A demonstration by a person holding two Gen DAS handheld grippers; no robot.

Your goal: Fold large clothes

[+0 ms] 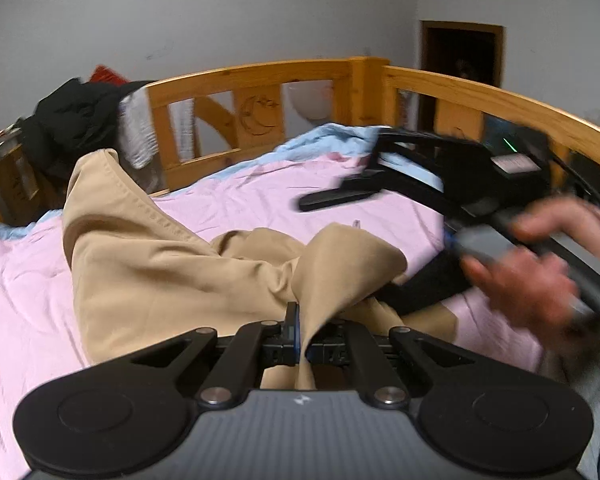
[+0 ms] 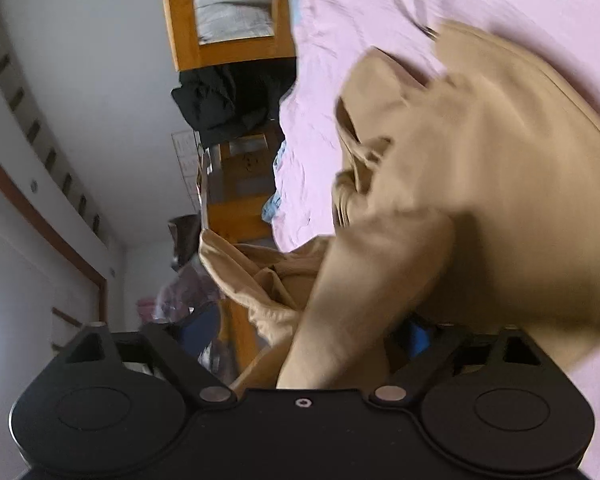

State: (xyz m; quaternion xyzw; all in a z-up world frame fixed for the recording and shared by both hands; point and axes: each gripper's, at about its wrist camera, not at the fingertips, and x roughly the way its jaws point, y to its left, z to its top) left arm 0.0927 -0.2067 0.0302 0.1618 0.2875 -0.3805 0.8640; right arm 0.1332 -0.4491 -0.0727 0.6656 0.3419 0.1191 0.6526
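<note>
A tan garment (image 1: pixel 172 264) lies crumpled on the pink bed sheet (image 1: pixel 260 196), with one part standing up at the left. My left gripper (image 1: pixel 298 320) is shut on a fold of the garment, which rises from its closed jaws. My right gripper (image 1: pixel 340 168), blurred and held by a hand (image 1: pixel 540 272), hovers over the sheet beyond the garment, and its fingers stand apart with only bedding seen between them. In the right wrist view the tan garment (image 2: pixel 460 184) fills the near field and hides the fingers.
A wooden bed rail (image 1: pixel 260 76) runs round the far side of the bed. Dark clothes (image 1: pixel 72 120) hang over the rail at the left. A light blue cover (image 1: pixel 332 136) lies at the far end. A dark doorway (image 1: pixel 460 56) is behind the rail.
</note>
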